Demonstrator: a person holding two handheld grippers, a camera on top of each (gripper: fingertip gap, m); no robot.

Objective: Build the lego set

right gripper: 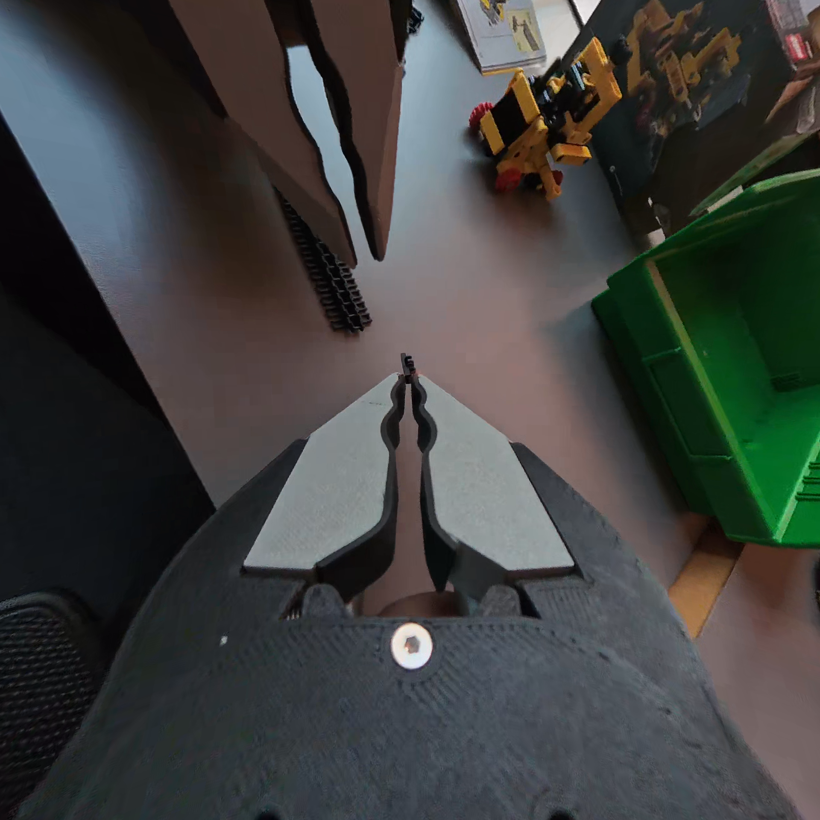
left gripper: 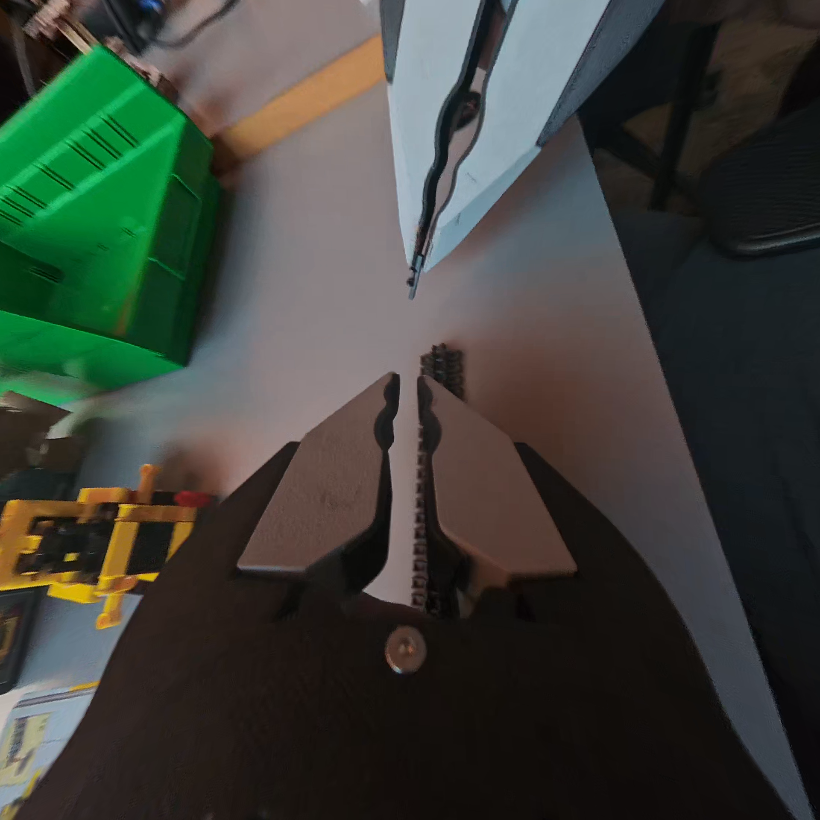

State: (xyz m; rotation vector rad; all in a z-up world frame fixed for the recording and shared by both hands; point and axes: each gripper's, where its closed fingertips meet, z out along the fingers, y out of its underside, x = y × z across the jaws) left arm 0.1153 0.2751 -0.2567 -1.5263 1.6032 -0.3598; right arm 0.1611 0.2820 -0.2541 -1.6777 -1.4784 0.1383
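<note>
Track assembly, judging by the layout: adding one more link to the black track chain (right gripper: 341,293) lying flat on the worktop (right gripper: 488,310), toward its left edge.

Right claw (right gripper: 407,377): closed almost fully, pinching a single small black link (right gripper: 406,364) at the very tips, link sticking out beyond them, held near the chain's free end but not touching it.

Left claw (left gripper: 408,381): parted by a narrow gap, poised over the chain along its length, gripping nothing that can be made out; cannot tell whether one finger presses the chain down.

Next move, probably: bring the link to the chain's end, line up hinge with hinge, push until seated, with the left claw steadying the chain against sliding. Calls for fine alignment; small part, easily twisted in the tips.

Far right: half-built yellow model (right gripper: 546,120), instruction booklet (right gripper: 506,35), dark set box (right gripper: 687,88). Right: green bin (right gripper: 732,355), on its side.

Writing: print on booklet and box, too blurred to read.
</note>
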